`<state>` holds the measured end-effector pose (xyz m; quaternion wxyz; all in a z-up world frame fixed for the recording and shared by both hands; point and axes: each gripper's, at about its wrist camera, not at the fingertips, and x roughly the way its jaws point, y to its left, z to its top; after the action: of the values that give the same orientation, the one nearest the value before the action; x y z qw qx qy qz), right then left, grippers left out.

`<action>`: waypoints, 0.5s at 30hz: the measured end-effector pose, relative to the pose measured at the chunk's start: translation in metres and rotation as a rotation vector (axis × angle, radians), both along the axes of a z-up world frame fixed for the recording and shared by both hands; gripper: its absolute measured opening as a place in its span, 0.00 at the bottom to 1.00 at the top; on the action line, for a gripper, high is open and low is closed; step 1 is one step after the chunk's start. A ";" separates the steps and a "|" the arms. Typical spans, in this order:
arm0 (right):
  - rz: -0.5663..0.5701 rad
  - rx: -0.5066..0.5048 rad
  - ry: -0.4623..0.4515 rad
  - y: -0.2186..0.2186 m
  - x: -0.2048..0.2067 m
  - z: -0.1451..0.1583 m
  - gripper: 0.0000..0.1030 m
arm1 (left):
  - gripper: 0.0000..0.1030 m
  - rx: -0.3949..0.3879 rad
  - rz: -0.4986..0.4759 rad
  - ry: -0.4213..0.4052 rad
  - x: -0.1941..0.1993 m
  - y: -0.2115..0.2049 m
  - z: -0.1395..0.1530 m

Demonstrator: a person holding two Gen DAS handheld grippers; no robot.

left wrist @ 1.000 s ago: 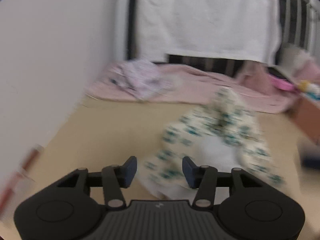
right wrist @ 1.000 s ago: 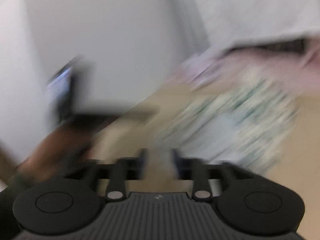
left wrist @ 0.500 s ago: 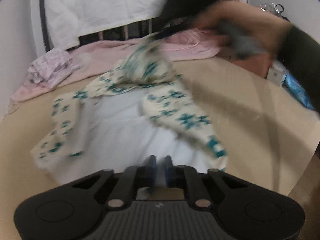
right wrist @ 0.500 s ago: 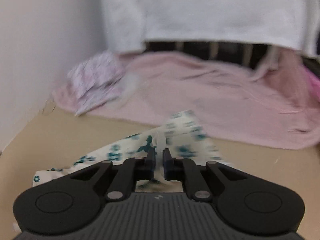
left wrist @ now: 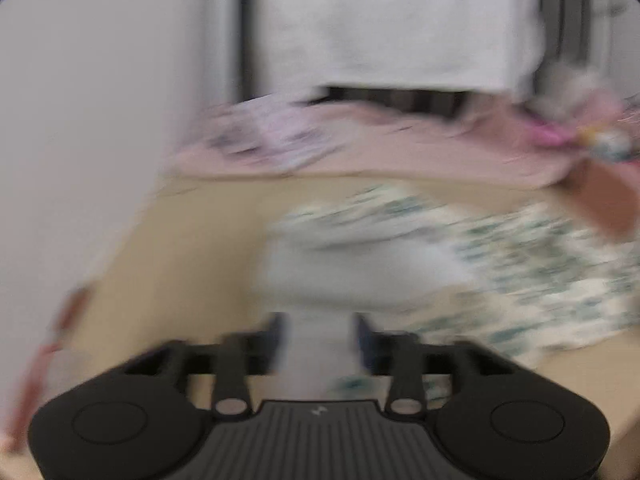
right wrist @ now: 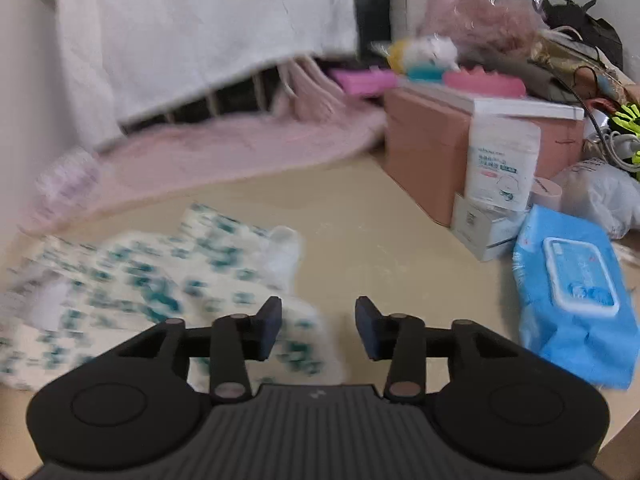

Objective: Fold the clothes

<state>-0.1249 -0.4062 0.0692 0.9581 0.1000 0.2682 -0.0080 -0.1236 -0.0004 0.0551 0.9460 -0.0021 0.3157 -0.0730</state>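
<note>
Garment (right wrist: 152, 280) under hand-held gripper (right wrist: 319, 326) (opening).

The left black plastic two-finger gripper (left wrist: 320, 338) and the right black plastic two-finger gripper (right wrist: 319, 326) are each built on a ribbed grey housing flanked by round black caps. Dark blue pads (right wrist: 270, 326) are carried on black linkage arms pinned with pale round rivets (right wrist: 402, 390). A small pale mark is printed at the middle of each housing.

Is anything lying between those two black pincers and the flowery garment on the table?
Nothing visible does. The patterned garment lies right under the right gripper and runs up between the fingers of the left gripper. Both grippers' jaws are opening. The blue wipes pack sits off to the side.
</note>
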 end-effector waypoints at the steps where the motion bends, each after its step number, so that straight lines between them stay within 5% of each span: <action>1: 0.088 0.036 -0.014 0.009 -0.001 0.002 0.64 | 0.75 -0.018 -0.075 -0.003 0.003 -0.011 0.002; 3: 0.193 0.060 0.001 0.030 0.009 0.003 0.73 | 0.80 0.005 -0.202 0.017 0.014 -0.038 -0.004; 7: 0.143 -0.074 0.029 0.062 0.037 -0.005 0.65 | 0.77 0.080 -0.205 0.095 0.048 -0.073 -0.019; 9: 0.095 -0.122 0.056 0.066 0.051 -0.012 0.08 | 0.56 0.046 -0.210 0.140 0.065 -0.078 -0.025; 10: 0.085 -0.099 0.059 0.063 0.052 -0.014 0.06 | 0.25 0.014 -0.207 0.164 0.070 -0.075 -0.027; 11: 0.078 -0.066 0.059 0.059 0.052 -0.014 0.05 | 0.13 -0.018 -0.204 0.186 0.074 -0.072 -0.029; 15: 0.022 -0.012 -0.085 0.042 0.001 0.000 0.05 | 0.05 -0.066 -0.209 0.130 0.054 -0.057 -0.017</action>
<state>-0.1243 -0.3641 0.0694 0.9693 0.0917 0.2280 0.0050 -0.0700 -0.0579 0.0381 0.9102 -0.0052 0.3721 -0.1816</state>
